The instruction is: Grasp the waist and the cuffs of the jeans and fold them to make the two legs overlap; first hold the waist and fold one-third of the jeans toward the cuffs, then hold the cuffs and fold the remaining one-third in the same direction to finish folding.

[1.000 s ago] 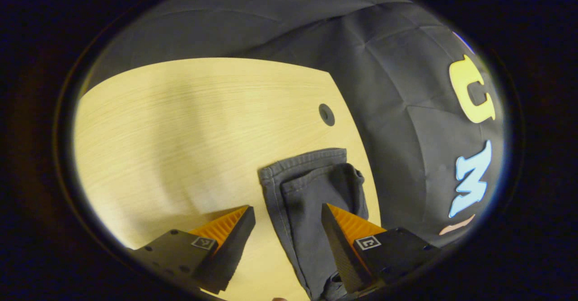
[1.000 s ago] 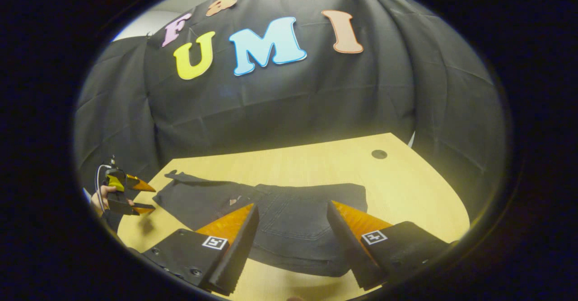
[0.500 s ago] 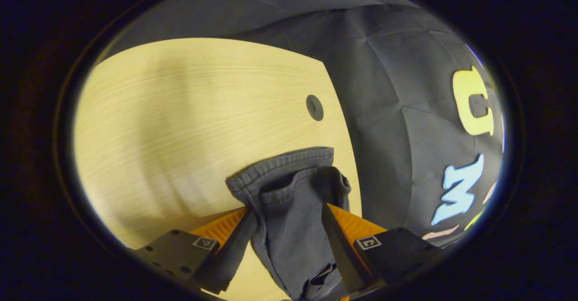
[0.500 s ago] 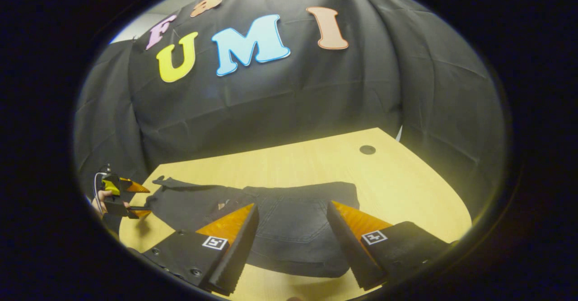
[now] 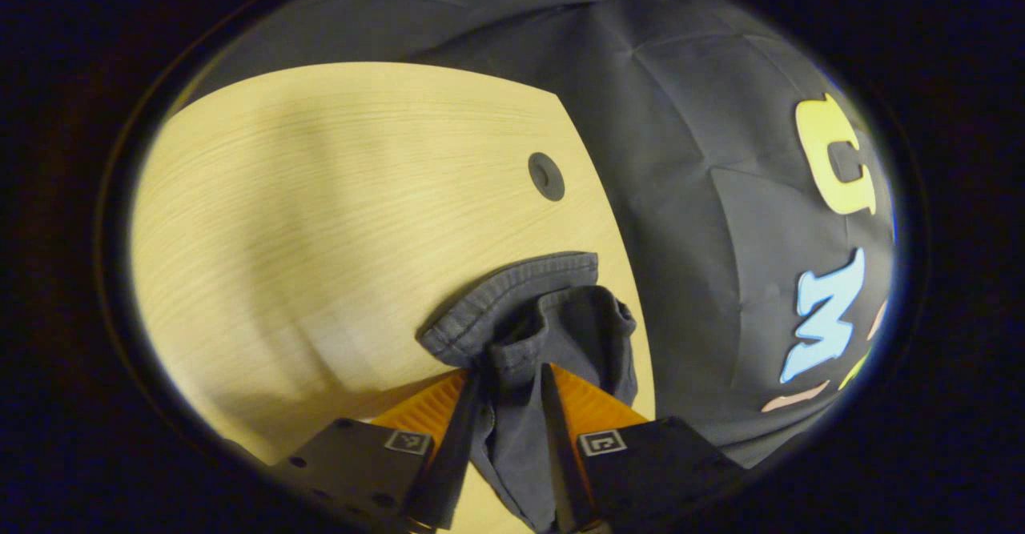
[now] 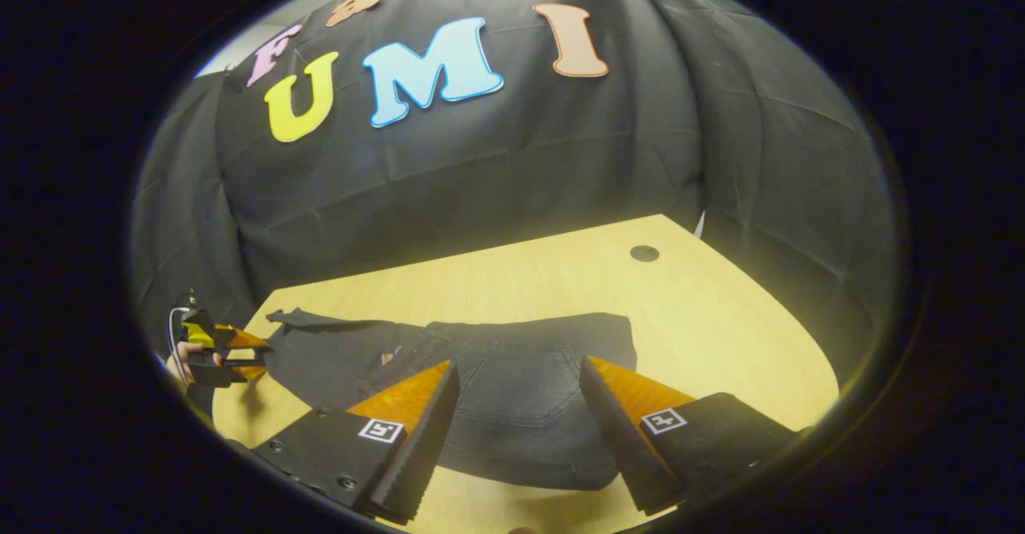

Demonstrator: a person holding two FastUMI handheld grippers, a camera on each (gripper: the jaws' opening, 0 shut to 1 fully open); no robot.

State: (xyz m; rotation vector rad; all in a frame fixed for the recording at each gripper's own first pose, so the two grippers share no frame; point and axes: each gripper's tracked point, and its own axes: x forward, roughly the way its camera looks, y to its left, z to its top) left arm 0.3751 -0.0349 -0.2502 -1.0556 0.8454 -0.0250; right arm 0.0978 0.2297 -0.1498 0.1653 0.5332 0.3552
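Jeans [image 6: 488, 390] lie flat across the wooden bench [image 6: 721, 334], dark denim, waist end toward the right hand-held gripper [image 6: 516, 430], legs running off to the far left in the right gripper view. Cuffs [image 5: 528, 310] sit at the bench's edge near the black cloth wall [image 5: 705, 198]; in the left gripper view the two hems are bunched and lifted a bit, one stacked over the other. Left hand-held gripper [image 5: 506, 426] has its fingers closed in tight on the cuff fabric, denim pinched between both and bulging out past the tips. In the right gripper view the same gripper [image 6: 244, 354] shows far left at the leg ends, held by a hand [image 6: 182, 355], tips at the cloth edge. Right hand-held gripper is wide open, fingers spread either side of the seat area just above the denim; can't tell whether they touch it, nothing is clamped. Back pocket stitching [image 6: 520, 394] visible between its fingers. Round cable hole [image 6: 644, 253] in the bench sits well apart from the waist, toward the far right corner; a hole [image 5: 546, 176] also shows beyond the cuffs in the left gripper view.
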